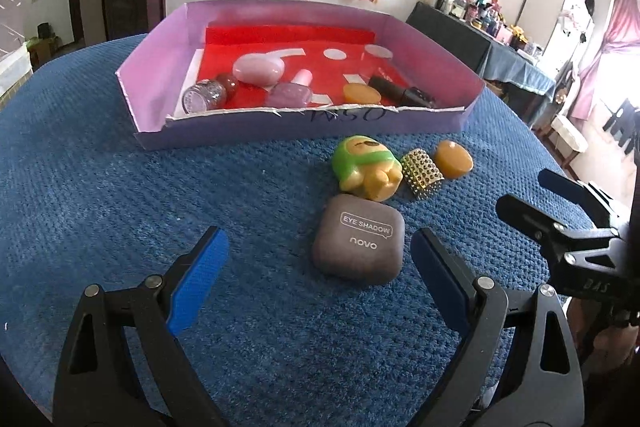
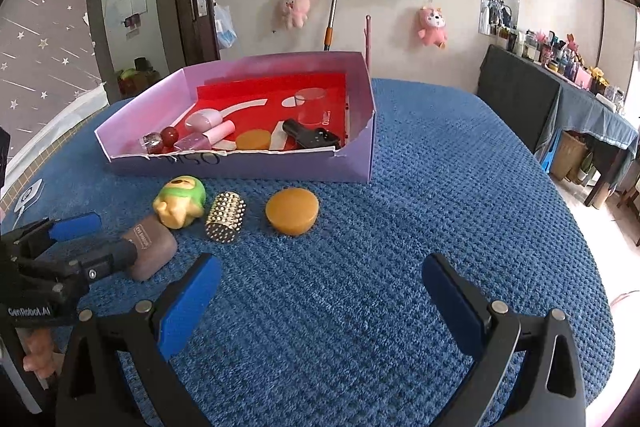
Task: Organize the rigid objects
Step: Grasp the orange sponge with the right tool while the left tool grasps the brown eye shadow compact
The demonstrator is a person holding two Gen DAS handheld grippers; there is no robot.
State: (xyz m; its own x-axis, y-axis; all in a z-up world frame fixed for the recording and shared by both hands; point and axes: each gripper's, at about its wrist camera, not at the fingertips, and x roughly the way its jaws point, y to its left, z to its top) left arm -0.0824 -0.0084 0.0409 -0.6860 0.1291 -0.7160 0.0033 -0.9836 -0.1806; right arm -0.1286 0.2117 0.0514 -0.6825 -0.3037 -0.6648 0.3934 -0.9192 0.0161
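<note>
A grey-brown eye shadow case (image 1: 358, 243) (image 2: 156, 247) lies on the blue cloth, just ahead of my left gripper (image 1: 319, 231) (image 2: 116, 234). Its blue pads stand wide apart and touch nothing. Behind the case lie a green and yellow toy figure (image 1: 366, 167) (image 2: 180, 203), a gold studded cylinder (image 1: 422, 173) (image 2: 225, 217) and an amber puck (image 1: 454, 159) (image 2: 292, 211). My right gripper (image 2: 322, 261) (image 1: 532, 195) hangs open and empty over bare cloth, short of the puck. The purple box (image 1: 280, 131) (image 2: 240, 167) with a red floor stands beyond them.
Inside the box lie nail polish bottles (image 1: 288, 93), a pink oval case (image 1: 258, 69), a second amber puck (image 2: 253, 139), a black item (image 2: 312, 138) and a clear cylinder (image 2: 311, 107). A dark side table (image 2: 520, 107) crowded with bottles stands at the right.
</note>
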